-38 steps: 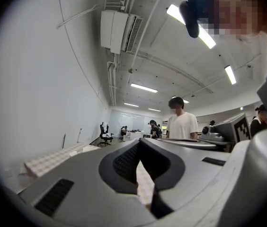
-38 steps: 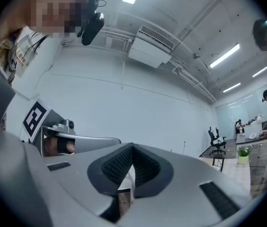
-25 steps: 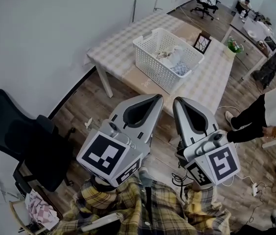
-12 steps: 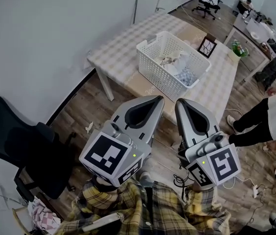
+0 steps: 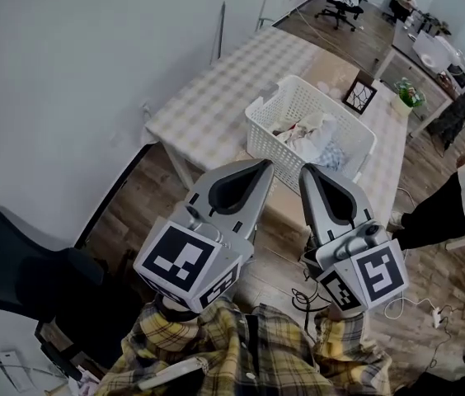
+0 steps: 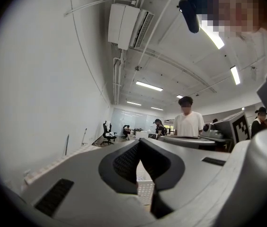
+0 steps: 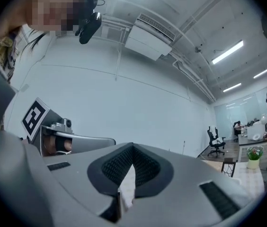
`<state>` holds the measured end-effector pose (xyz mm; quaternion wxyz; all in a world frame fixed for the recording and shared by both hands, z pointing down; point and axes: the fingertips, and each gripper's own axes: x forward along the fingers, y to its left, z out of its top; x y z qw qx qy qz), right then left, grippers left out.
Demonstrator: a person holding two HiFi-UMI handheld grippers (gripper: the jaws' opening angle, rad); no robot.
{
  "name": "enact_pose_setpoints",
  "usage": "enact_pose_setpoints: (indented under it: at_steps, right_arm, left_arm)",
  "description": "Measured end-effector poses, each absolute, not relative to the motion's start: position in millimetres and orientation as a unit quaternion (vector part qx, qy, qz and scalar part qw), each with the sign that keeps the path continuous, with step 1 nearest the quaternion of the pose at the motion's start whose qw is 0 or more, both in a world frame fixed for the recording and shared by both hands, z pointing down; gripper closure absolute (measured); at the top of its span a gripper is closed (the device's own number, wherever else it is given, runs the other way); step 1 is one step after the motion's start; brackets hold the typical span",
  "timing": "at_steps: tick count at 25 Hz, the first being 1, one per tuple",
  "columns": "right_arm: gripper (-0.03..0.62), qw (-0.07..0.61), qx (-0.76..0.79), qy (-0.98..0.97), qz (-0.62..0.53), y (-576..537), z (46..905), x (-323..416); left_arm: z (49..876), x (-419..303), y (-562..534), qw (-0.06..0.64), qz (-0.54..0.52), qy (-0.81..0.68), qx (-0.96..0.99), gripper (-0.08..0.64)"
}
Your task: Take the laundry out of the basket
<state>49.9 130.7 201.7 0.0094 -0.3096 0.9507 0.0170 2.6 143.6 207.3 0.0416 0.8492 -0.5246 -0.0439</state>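
The long table with a pale checked cloth point(image 5: 208, 106) carries a white plastic lattice basket point(image 5: 280, 150) by its near edge. Inside, below the rim, lies the laundry point(image 5: 311, 132), a crumpled heap of white and pale blue cloth. It looks soft, light and limp, best pinched at a raised fold on top. The left gripper point(image 5: 262, 165) and right gripper point(image 5: 306, 171), both clenched and empty, hover short of that edge

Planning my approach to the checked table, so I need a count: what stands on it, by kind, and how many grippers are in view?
Laundry basket: 1
Picture frame: 1
Potted plant: 1
Grippers: 2, left gripper and right gripper, both shut
Total: 5
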Motion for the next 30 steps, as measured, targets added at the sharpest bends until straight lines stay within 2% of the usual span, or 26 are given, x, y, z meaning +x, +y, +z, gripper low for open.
enact_pose_setpoints:
  at_steps: [11, 18, 30]
  right_arm:
    - [0.597, -0.007, -0.376, 0.927, 0.014, 82, 202, 14]
    - [0.595, -0.015, -0.411, 0.911, 0.003, 49, 218, 30]
    - [0.595, -0.006, -0.443, 0.896, 0.006, -51, 219, 66]
  left_arm:
    - [210, -39, 92, 0.055, -0.03, -0.466, 0.882, 0.541]
    - [232, -30, 58, 0.073, -0.025, -0.442, 0.894, 0.541]
    - [236, 2, -46, 0.064, -0.011, -0.413, 0.908, 0.541]
